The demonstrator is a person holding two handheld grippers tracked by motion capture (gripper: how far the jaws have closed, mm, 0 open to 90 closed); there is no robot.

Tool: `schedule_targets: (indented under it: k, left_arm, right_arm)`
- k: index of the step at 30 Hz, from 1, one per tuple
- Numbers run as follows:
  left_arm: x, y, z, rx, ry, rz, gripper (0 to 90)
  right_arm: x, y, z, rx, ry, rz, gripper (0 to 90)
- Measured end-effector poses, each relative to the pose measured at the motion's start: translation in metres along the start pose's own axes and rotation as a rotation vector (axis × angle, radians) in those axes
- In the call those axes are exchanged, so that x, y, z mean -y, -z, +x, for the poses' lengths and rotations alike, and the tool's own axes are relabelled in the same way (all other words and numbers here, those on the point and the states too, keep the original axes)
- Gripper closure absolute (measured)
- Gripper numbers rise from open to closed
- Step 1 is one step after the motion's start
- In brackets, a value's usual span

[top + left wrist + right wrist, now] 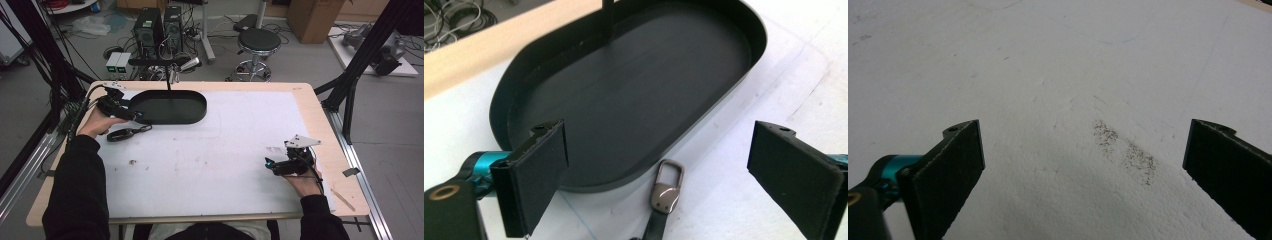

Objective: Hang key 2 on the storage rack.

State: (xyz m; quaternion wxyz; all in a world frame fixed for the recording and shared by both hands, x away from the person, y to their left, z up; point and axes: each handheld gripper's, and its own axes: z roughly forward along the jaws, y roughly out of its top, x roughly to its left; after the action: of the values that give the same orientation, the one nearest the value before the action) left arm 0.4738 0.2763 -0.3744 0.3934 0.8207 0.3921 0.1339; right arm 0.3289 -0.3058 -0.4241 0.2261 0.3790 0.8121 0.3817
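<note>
Strap (659,215) black, metal buckle (667,186), beside tray (704,115)

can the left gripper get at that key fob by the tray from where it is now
Probably yes. The left gripper is open, with the key fob's metal loop lying between its jaws on the white mat, just outside the black tray. Nothing covers it.

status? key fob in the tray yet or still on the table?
Nothing looks done: the black tray is empty and the key fob lies on the white mat beside it, its metal loop just outside the rim. In hand: the left gripper is open above the loop, ungripped. The right gripper is open over bare mat. Left: grasp, lift, place.
</note>
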Motion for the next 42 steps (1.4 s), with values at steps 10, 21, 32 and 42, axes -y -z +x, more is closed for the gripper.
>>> schedule_targets:
  k: [10,21,32,42]
  left_arm:
    - [0.017,-0.010,0.000,0.000,-0.015,0.063,11.6]
    - [0.037,-0.016,-0.009,0.010,-0.086,0.157,14.8]
    - [0.040,-0.027,-0.011,0.031,-0.093,0.206,20.5]
    - [0.042,-0.033,-0.013,0.074,-0.113,0.230,34.0]
  right_arm:
    - [0.002,0.001,0.000,0.007,-0.002,0.006,2.3]
    - [0.002,0.000,0.000,0.008,-0.001,0.010,2.3]
    - [0.002,0.000,0.000,0.010,0.001,0.012,2.3]
    - [0.002,-0.001,0.000,0.011,0.001,0.015,2.2]
